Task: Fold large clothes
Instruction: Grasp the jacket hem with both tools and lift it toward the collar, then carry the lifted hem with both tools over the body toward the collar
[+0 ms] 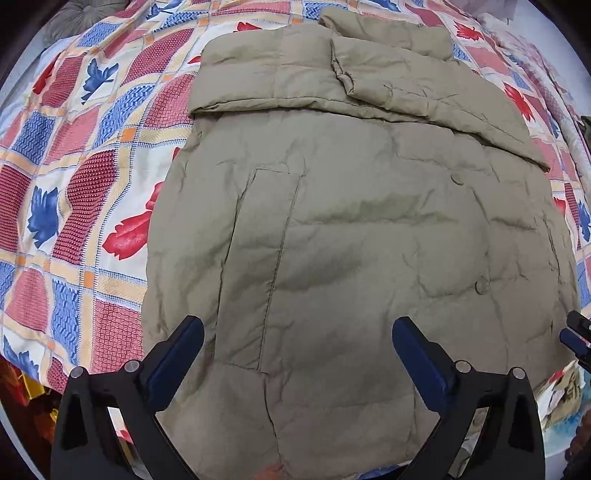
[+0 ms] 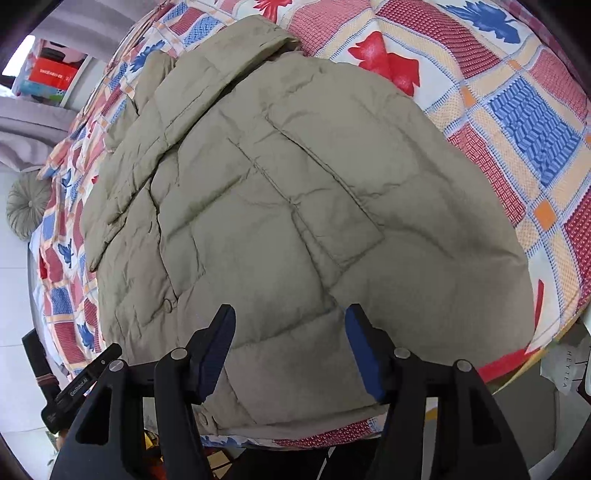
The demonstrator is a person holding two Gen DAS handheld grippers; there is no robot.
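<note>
Khaki jacket [image 1: 351,240]; red-blue leaf-patterned bedspread [image 1: 74,166]

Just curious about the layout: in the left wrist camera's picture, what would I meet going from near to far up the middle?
Left gripper, fingers apart → khaki puffer jacket with its patch pocket → sleeve folded across the jacket → patchwork leaf-print quilt.

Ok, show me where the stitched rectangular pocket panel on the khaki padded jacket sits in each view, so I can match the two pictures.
Left wrist view: the stitched rectangular pocket panel runs tall, left of centre, above the left finger.
Right wrist view: the same panel slants diagonally across the centre, above both fingers.
Shared landmark: the round khaki button, right of the panel in the left view, lower left in the right view.
</note>
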